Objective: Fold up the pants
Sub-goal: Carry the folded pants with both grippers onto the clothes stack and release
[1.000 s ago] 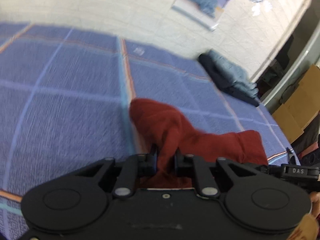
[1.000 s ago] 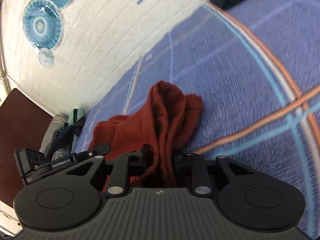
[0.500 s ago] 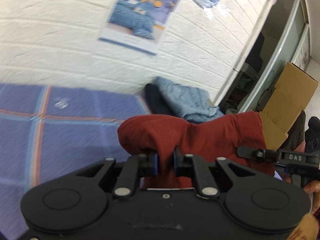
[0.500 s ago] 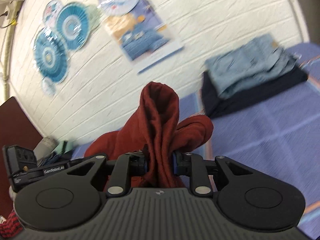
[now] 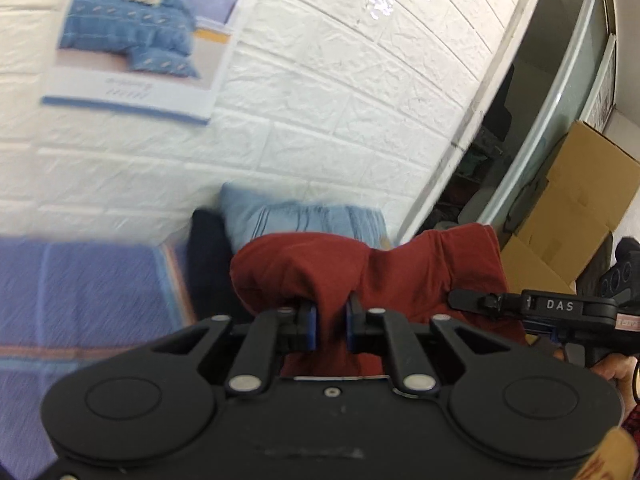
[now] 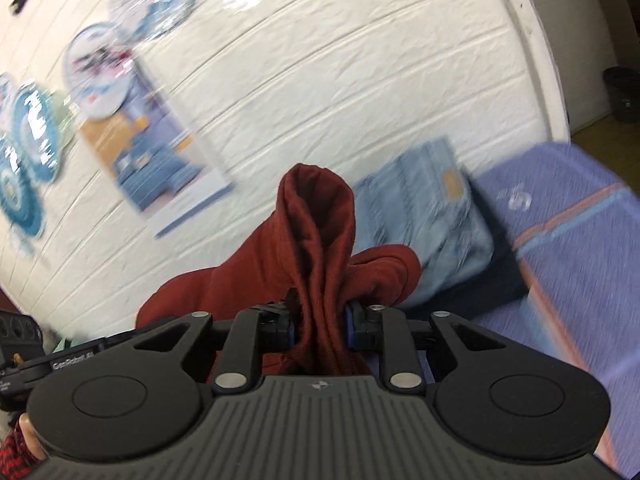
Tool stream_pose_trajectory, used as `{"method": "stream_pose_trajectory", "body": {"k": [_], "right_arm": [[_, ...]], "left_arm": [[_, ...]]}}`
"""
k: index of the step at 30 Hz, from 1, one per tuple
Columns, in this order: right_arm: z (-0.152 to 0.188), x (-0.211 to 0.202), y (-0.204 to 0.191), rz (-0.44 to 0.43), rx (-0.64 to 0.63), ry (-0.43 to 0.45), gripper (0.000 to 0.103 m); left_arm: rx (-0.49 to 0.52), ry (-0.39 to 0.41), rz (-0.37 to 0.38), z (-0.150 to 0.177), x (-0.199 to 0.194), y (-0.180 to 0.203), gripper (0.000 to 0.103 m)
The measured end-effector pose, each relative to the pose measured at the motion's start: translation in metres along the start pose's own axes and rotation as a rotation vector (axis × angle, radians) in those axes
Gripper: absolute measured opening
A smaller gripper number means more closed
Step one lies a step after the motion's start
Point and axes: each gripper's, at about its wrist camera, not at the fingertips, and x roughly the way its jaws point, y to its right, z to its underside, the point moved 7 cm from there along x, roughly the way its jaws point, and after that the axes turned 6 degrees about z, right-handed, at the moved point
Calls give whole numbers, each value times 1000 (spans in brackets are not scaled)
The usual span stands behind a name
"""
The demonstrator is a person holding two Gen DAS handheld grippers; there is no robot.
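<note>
At nine o'clock in the left wrist view lies the purple-blue checked bedspread with orange stripes (image 5: 92,288), now only a strip at the frame's edge where a second ago it filled the picture; the white brick-pattern wall (image 5: 340,120) and its blue bedding poster (image 5: 132,36) have taken its place, so both cameras have tipped up and away from the bed. At the centre, the left hand-held gripper (image 5: 331,326) is clamped narrow on a bunch of the rust-red soft fabric pants (image 5: 320,272), which bulge above its blue pads (image 5: 308,326) and stretch toward three o'clock, where the right hand-held gripper (image 6: 320,328) shows as a black body marked DAS. Behind the pants, at twelve o'clock, sits a folded stack of pale blue denim on dark navy cloth (image 5: 288,216), and at two o'clock a brown cardboard box (image 5: 572,208) leans by a doorway. In the right wrist view that gripper too is closed narrow on a thick vertical pleat of the pants. The garment appears lifted clear of the bed, held between the two grippers, which I judge to be the shake-out or spreading lift ahead of laying it flat; no fold is made yet.
</note>
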Motion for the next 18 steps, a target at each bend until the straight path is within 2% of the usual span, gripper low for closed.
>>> {"method": "stream_pose_trajectory", "body": {"k": [8,11,14,15,17,18], "right_arm": [[-81,67,13,7,-25,-4,38],[-91,99,22,25,-12,-17,39],[-88,128,33,64,-6,-32,40],[-85,135,37,86,-3,-35,42],[-79,145,43,126,0,-38,59],[-77,147,44,152,-5,-34,67]], "left_arm": [[9,96,-37,-72,63,-9,12],[-17,91,-85,-80,91,-29,12],[-38,45,-141,-77,119,-55,13],[-50,25,-163,-73,128,-62,14],[-56,-15,-202,-64,143,-76,16],[-55,-27,-224,-61,147,-81,22]]}}
